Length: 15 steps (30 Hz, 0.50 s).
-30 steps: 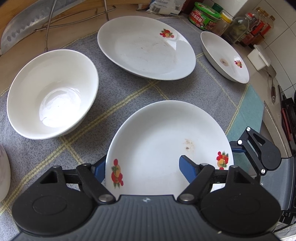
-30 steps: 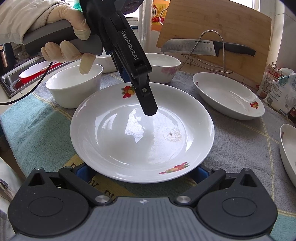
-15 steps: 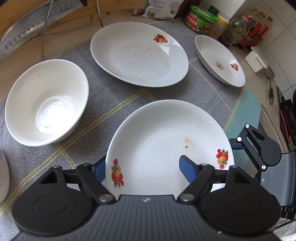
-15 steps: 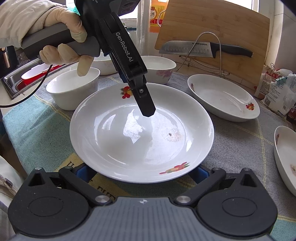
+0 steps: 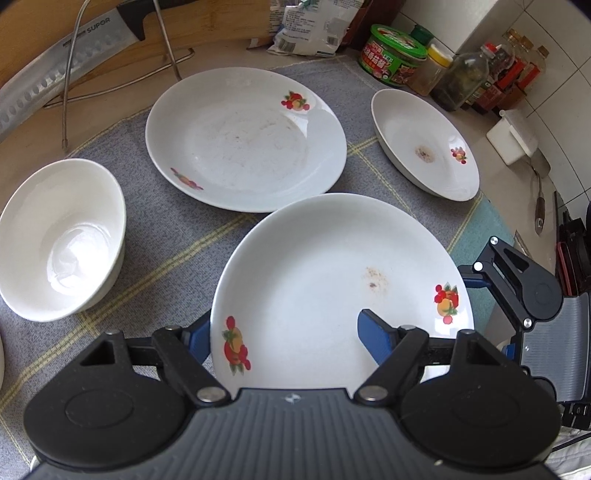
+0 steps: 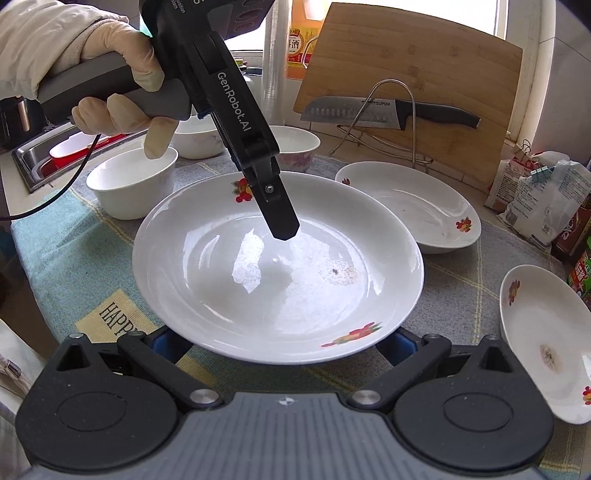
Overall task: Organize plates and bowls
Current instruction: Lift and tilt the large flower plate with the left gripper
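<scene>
A white fruit-print plate (image 5: 332,280) is held off the cloth. My left gripper (image 5: 284,343) is shut on its near rim, one blue finger (image 5: 373,332) on top and the other below. My right gripper (image 6: 277,343) has its open fingers under the plate's (image 6: 277,280) opposite rim. The left gripper's finger (image 6: 277,210) shows over the plate in the right wrist view. A second plate (image 5: 240,133) lies just beyond, its near edge partly covered by the held plate. A third plate (image 5: 424,144) is at far right. A white bowl (image 5: 59,240) sits left.
Several more bowls (image 6: 133,184) stand at the back left by a sink (image 6: 40,155). A knife on a wire rack (image 6: 388,110) leans on a cutting board (image 6: 406,66). Jars and bottles (image 5: 443,62) and a snack bag (image 5: 314,26) line the counter edge.
The held plate has been carried toward the second plate, and its far rim now overlaps that plate's near edge. Both grippers moved with it.
</scene>
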{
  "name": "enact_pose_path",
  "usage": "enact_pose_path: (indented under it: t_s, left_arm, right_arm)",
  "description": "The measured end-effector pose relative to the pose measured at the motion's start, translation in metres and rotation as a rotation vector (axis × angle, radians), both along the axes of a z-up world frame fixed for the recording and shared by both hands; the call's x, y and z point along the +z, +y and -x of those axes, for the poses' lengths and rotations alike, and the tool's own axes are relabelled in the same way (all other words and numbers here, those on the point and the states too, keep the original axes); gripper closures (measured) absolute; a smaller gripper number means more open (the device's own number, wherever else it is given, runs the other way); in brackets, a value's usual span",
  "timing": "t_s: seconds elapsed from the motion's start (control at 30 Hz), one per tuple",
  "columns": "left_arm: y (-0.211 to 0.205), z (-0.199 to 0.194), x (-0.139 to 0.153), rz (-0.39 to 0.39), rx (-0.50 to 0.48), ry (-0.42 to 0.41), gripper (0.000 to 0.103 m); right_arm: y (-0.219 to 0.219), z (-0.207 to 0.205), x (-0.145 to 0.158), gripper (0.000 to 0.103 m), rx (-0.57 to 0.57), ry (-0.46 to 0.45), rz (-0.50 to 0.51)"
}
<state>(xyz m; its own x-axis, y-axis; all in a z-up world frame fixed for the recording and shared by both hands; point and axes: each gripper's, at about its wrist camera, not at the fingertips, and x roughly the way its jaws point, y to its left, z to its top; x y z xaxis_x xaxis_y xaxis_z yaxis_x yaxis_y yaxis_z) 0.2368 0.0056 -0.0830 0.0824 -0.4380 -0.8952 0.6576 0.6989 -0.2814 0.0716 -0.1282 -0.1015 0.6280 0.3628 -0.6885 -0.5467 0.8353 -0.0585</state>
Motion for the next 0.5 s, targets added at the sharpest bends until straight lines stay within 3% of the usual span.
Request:
enact_pose_path:
  t_s: [0.5]
  left_arm:
    - [-0.060,0.001,0.012,0.015,-0.001,-0.018,0.025]
  right_arm:
    - [-0.064,-0.004,0.012,0.000,-0.016,-0.026,0.009]
